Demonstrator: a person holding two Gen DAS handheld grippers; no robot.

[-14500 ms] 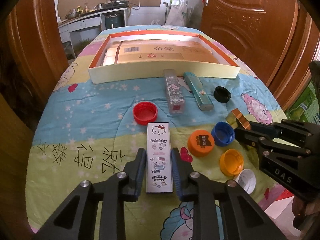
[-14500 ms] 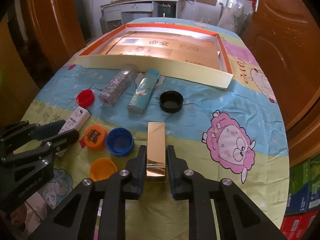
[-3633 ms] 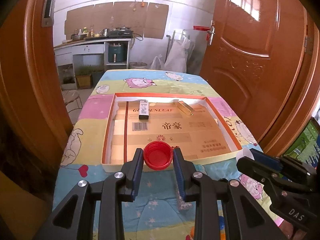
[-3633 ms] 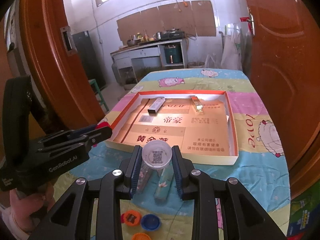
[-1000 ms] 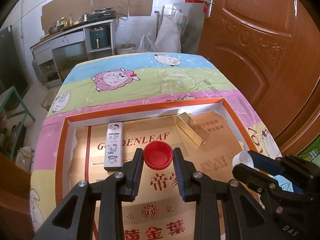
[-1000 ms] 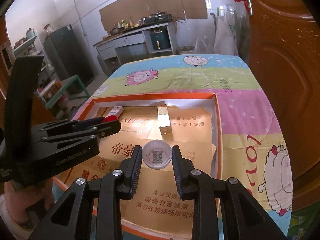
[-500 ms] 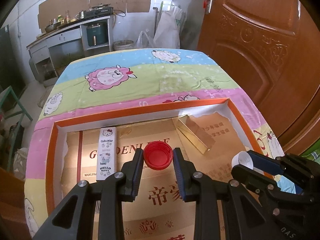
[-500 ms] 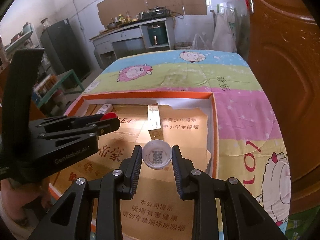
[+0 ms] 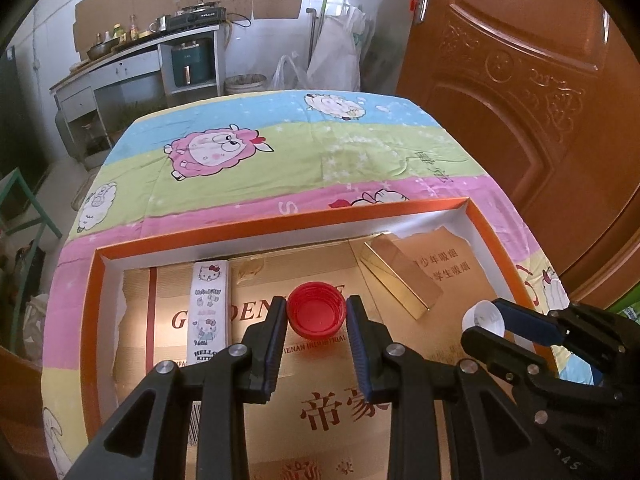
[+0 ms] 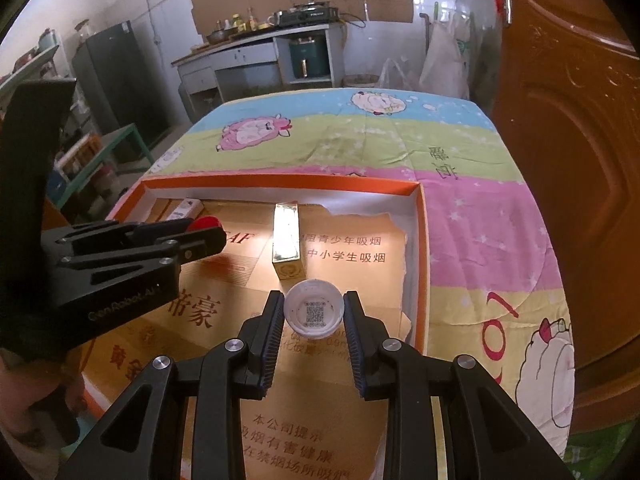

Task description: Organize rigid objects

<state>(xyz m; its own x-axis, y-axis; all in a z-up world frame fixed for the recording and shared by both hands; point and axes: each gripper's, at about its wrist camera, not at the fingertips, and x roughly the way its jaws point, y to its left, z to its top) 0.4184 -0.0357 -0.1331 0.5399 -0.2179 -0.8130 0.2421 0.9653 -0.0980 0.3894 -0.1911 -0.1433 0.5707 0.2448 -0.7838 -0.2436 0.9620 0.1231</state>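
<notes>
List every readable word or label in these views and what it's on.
"HELLO KITTY": Hello Kitty box.
"G…DEN", "帝豪": cardboard liner of the tray.
"中小学生吸烟", "本公司提示": same liner.
"GenRobot.AI": left gripper body.
QR code inside white cap: unreadable.
Red cap: no text.

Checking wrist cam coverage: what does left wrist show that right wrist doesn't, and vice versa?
Left wrist only: the Hello Kitty box in full, its printed top readable, and the open inside of the red cap in the left gripper.

Right wrist only: the QR code inside the white cap held by the right gripper, plus a dark fridge off to the left.

Both: the orange-rimmed tray lined with cardboard, the gold box lying in it, the sheep-print cloth, both caps, and the other gripper.
</notes>
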